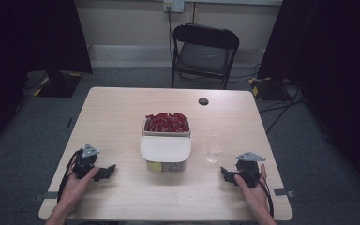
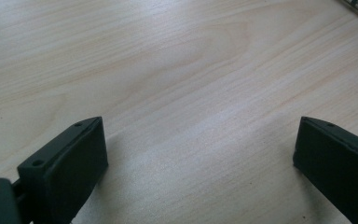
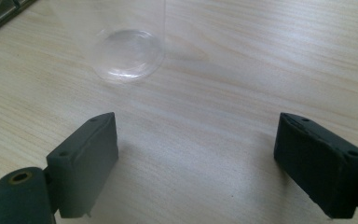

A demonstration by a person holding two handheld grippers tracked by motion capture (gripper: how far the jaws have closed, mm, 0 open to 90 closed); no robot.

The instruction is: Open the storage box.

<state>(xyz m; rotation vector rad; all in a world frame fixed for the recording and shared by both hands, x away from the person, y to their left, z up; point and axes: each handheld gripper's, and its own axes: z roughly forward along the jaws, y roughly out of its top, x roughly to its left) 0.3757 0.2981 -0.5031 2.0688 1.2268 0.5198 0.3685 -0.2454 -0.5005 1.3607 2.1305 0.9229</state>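
Observation:
A clear box (image 1: 167,146) stands mid-table, its far half heaped with red packets (image 1: 166,122) and its near half under a white lid (image 1: 165,148). To its right stands an empty clear plastic cup (image 1: 214,148), whose base (image 3: 128,53) lies just ahead of my right gripper's jaws. My left gripper (image 1: 107,171) rests low on the wood at the near left, jaws wide apart with nothing between them (image 2: 200,158). At the near right my right gripper (image 1: 226,174) is open too, with bare table between its jaws (image 3: 196,158).
The light wooden table (image 1: 122,112) has a small dark round mark (image 1: 203,101) near its far edge. A black folding chair (image 1: 204,51) stands beyond the table. Dark curtains hang at both sides. Tape marks (image 1: 281,192) sit at the near corners.

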